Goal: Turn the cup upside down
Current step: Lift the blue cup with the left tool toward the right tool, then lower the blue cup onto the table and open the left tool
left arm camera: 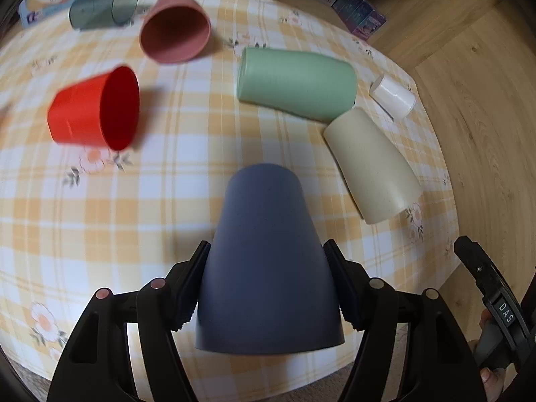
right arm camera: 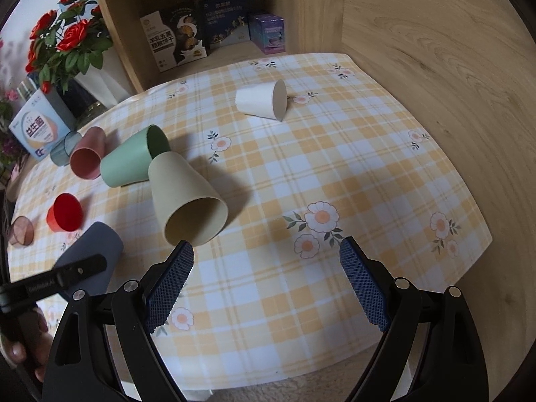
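Note:
My left gripper (left arm camera: pixel 266 281) is shut on a dark blue cup (left arm camera: pixel 264 261), held above the table's near edge with its closed base pointing away and its rim toward the camera. The same cup (right arm camera: pixel 88 251) shows at the lower left of the right wrist view, with the left gripper's finger across it. My right gripper (right arm camera: pixel 266 284) is open and empty above the checked tablecloth (right arm camera: pixel 301 174), its left fingertip just below the rim of a beige cup (right arm camera: pixel 187 197) that lies on its side.
Lying on their sides are a green cup (left arm camera: pixel 294 83), a beige cup (left arm camera: pixel 372 164), a white cup (left arm camera: pixel 393 97), a red cup (left arm camera: pixel 97 110), a pink cup (left arm camera: pixel 176 28) and a teal glass (left arm camera: pixel 102 8). Boxes, a wooden shelf (right arm camera: pixel 201 16) and a vase of flowers (right arm camera: pixel 67 43) stand behind.

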